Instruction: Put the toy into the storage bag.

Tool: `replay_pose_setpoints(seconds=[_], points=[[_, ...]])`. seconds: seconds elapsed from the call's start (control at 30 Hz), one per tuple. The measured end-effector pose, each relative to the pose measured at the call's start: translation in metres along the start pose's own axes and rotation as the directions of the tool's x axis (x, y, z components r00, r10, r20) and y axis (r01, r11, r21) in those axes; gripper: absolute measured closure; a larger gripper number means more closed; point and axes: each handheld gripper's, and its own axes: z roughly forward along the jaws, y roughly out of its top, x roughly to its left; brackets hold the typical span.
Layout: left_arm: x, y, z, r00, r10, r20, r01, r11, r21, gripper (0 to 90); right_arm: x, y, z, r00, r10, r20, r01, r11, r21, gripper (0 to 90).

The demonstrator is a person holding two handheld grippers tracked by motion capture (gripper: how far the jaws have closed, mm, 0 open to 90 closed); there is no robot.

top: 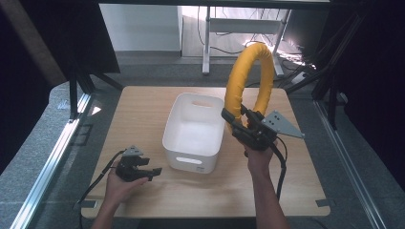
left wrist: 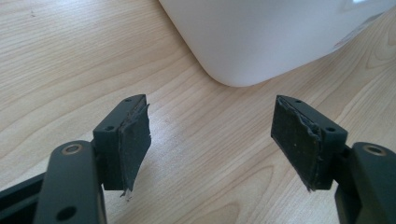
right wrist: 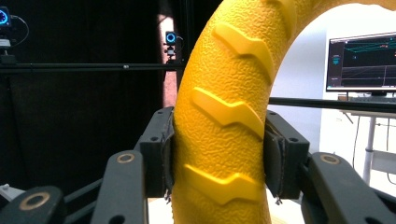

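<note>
The yellow ring [top: 249, 78] with the raised tread is up in the air, standing upright just right of the white bin [top: 195, 131]. The right hand-held gripper [top: 232, 120] is clamped on its lower part, pads squeezing both sides. The left hand-held gripper [top: 152, 172] sits low on the wooden worktop [top: 143, 102], jaws apart, nothing between them, near the bin's corner.

A white bin [top: 195, 131] stands mid-table [top: 143, 102]; a monitor [right wrist: 362, 60] glows behind.
</note>
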Motion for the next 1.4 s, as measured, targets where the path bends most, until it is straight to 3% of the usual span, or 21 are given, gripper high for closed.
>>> replay_pose_setpoints(seconds=[0.4, 0.77, 1.1, 1.4], points=[[0.006, 0.003, -0.012, 0.9998, -0.016, -0.014, 0.015, 0.9995, -0.029, 28.5, 0.009, 0.005, 0.01, 0.9997, -0.013, -0.019, 0.013, 1.0, -0.008, 51.1], [0.011, 0.005, -0.019, 0.9992, -0.038, -0.014, 0.037, 0.9987, -0.035, 28.6, 0.026, 0.011, 0.023, 0.9984, -0.045, -0.034, 0.044, 0.999, -0.026, 51.1], [0.016, 0.009, -0.03, 0.9973, -0.065, -0.035, 0.063, 0.9967, -0.052, 28.5, 0.039, 0.006, 0.041, 0.9973, -0.03, -0.068, 0.028, 0.999, -0.022, 51.0], [0.016, 0.012, -0.029, 0.9981, -0.058, -0.022, 0.057, 0.9974, -0.044, 28.5, 0.049, 0.001, 0.053, 0.9963, -0.025, -0.082, 0.024, 1.0, -0.017, 51.0]])
